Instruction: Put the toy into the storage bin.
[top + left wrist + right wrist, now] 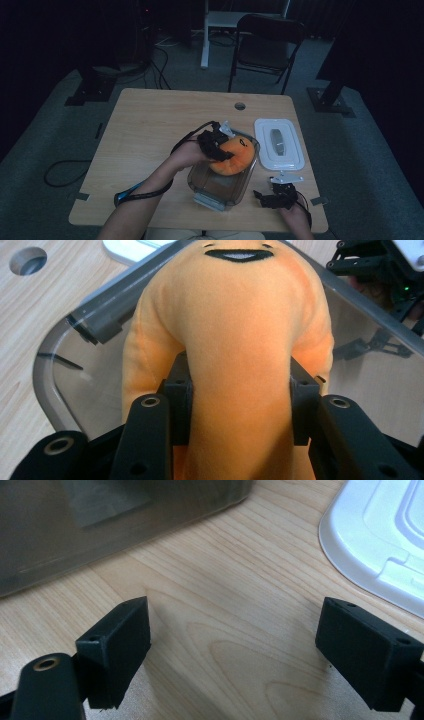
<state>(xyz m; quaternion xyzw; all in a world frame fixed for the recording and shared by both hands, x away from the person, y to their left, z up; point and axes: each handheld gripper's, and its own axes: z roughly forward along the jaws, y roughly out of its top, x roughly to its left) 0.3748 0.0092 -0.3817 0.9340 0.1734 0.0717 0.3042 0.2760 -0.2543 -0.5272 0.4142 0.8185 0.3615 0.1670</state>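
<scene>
Plush (240, 340) clamped between left fingers (182, 400), over container (220, 187) | right fingers (115, 650) wide apart, empty

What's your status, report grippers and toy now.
Left gripper clamped on orange plush toy, over clear plastic container. Right gripper open, empty, above wooden table. White lid lies beside container, nothing blocking.

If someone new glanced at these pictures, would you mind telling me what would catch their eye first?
The bright orange plush toy with a stitched smile stands out, pinched in the left claw over the clear plastic container near the table's front edge. Right of the container lies its white lid. In front of that lid, the right claw waits open over the bare wooden table.
</scene>
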